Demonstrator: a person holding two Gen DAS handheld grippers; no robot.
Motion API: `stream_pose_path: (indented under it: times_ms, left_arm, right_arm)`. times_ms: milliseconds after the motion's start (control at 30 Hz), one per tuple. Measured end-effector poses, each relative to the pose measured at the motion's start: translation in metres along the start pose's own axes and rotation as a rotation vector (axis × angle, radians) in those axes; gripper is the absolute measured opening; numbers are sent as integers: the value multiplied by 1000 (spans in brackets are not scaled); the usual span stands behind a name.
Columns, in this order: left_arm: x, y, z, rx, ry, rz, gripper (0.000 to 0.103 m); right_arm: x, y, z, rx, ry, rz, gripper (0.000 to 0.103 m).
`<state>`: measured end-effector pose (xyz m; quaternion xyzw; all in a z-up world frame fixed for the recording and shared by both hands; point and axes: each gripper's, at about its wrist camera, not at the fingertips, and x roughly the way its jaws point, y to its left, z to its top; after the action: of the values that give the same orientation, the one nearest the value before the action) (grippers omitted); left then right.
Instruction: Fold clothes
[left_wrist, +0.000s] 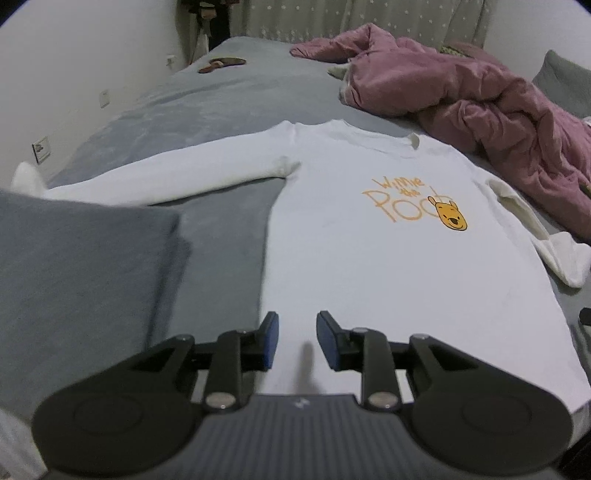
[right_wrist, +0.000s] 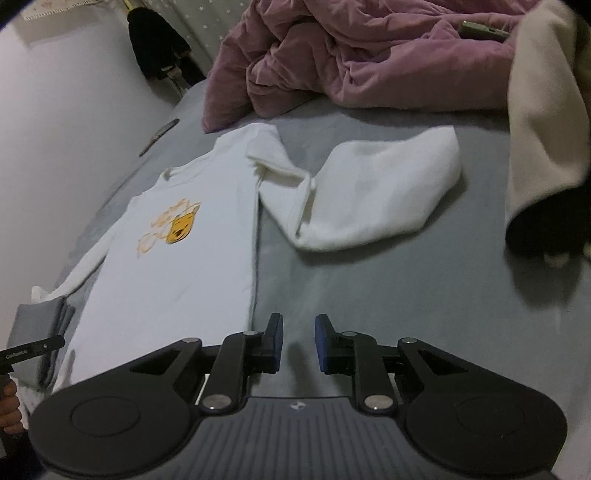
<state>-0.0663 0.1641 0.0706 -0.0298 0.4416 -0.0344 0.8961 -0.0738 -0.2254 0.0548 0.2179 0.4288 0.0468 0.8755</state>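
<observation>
Just ahead of both half-open, empty grippers, left gripper (left_wrist: 297, 341) and right gripper (right_wrist: 299, 341): white shirt (left_wrist: 369, 266).

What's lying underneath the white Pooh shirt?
The white shirt is spread flat on the grey bedsheet, which shows all around it. Whatever lies directly beneath the fabric is covered.

White shirt (left_wrist: 369, 280): hem hidden behind left hand-held gripper (left_wrist: 297, 341) body in left wrist view; print text blurred in right wrist view, unreadable. Its long sleeve (left_wrist: 155, 181) ends behind grey folded cloth (left_wrist: 74, 266), cuff only partly seen. Pink quilt (right_wrist: 369, 55) cut off by top edge in right wrist view. Small brown item (left_wrist: 221, 62) far up the bed (left_wrist: 207, 107), too small to tell what. Person's hand (right_wrist: 9, 410) cut by left edge, w/ a bit of the other tool; dark thing (right_wrist: 550, 221) at right unclear
</observation>
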Motion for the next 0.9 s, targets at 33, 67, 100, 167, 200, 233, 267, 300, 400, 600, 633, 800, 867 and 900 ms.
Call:
stream_pose_path:
  times_ms: [33,67,100,167,200,233,267,300,400,600,633,800,867,900]
  left_arm:
    - [6,-4,3,9,3,8,24]
    - [11,-7,5,19,3,14,24]
    - [15,-11,8,31,3,20,24]
    - [24,-17,15,45,-1,26,24]
    - [28,-20,18,52,-2,29,25]
    - [33,-23,23,54,-6,39,25]
    - [38,-26,26,58,-10,44,25]
    - [43,-28,30,61,-14,48,25]
    - [58,-33,40,60,-20,52,27]
    - [81,-29,51,28,-19,57,29]
    - [83,-27,52,25,-19,61,29]
    - [92,-24,54,14,-17,70,34]
    - [93,-25,54,20,-16,72,35]
    - [94,-26,54,23,-15,73,35]
  right_arm:
    - [4,-1,4,2,11,3,20]
    - [7,-2,8,3,21,5,20]
    - [10,-2,10,7,27,3,20]
    - [13,-8,15,39,23,-1,20]
    - [15,-11,17,55,21,-3,20]
    - [16,-14,20,72,19,-4,20]
    - [18,-16,22,88,18,-6,20]
    - [19,-19,25,104,16,-8,20]
    - [24,-28,32,153,10,-14,21]
    - [20,-44,39,214,-39,-59,26]
    - [20,-45,39,220,-44,-65,27]
    - [21,-58,43,325,-58,-32,27]
    - [21,-64,45,379,-66,-15,30]
    - [23,-67,46,407,-70,-8,31]
